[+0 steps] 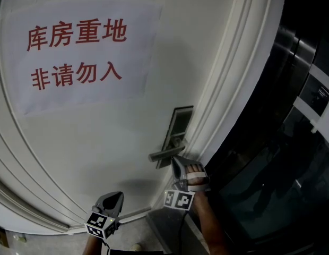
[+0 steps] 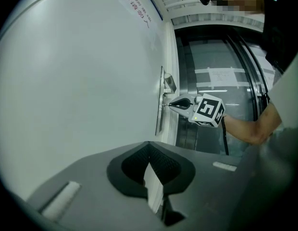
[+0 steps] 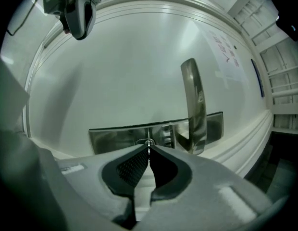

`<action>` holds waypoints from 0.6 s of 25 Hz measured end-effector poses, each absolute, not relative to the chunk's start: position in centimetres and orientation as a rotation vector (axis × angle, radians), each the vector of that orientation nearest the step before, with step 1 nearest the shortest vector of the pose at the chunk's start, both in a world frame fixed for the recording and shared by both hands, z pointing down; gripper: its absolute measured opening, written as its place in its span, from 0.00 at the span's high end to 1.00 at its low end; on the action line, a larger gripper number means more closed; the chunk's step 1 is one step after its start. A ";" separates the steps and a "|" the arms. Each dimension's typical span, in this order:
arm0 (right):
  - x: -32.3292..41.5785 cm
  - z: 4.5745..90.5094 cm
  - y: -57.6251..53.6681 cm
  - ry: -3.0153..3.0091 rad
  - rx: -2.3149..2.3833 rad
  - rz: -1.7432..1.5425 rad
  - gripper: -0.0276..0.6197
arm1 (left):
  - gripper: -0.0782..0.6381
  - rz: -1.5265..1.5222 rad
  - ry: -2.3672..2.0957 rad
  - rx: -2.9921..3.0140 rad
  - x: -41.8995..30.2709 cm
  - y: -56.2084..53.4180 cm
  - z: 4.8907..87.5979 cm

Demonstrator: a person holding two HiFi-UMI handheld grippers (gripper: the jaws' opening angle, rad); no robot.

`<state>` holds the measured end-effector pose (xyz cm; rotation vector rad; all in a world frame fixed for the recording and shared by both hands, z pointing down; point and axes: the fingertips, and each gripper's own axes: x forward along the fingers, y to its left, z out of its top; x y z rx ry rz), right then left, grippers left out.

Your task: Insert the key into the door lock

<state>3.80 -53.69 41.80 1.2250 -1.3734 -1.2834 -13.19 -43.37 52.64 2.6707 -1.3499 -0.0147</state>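
Note:
The white door [image 1: 101, 142] carries a steel lock plate [image 1: 179, 125] with a lever handle [image 1: 164, 154]. My right gripper [image 1: 176, 160] is just below the handle, shut on a small metal key [image 3: 149, 147]. The key's tip is at the keyhole [image 3: 145, 142] in the lock plate [image 3: 115, 138], beside the handle [image 3: 194, 105]. In the left gripper view the right gripper [image 2: 170, 103] points level at the plate [image 2: 160, 114]. My left gripper [image 1: 119, 195] hangs lower and to the left, away from the door; its jaws [image 2: 149, 146] are shut with nothing held.
A paper sign with red characters [image 1: 79, 52] is stuck on the door's upper part. Stepped white door-frame moulding [image 1: 228, 89] runs to the right of the lock. Beyond it is a dark glass and metal wall [image 1: 276, 163]. A person's forearm [image 2: 250, 126] carries the right gripper.

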 end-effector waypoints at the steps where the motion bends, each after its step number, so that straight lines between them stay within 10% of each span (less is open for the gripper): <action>1: 3.7 41.8 -54.0 -1.373 1.229 -1.280 0.94 | 0.89 -0.017 -1.351 2.670 -13.2 -43.4 52.6; 15: 3.7 41.8 -54.1 -1.381 1.221 -1.286 0.94 | 0.89 -0.018 -1.356 2.659 -13.1 -43.5 52.8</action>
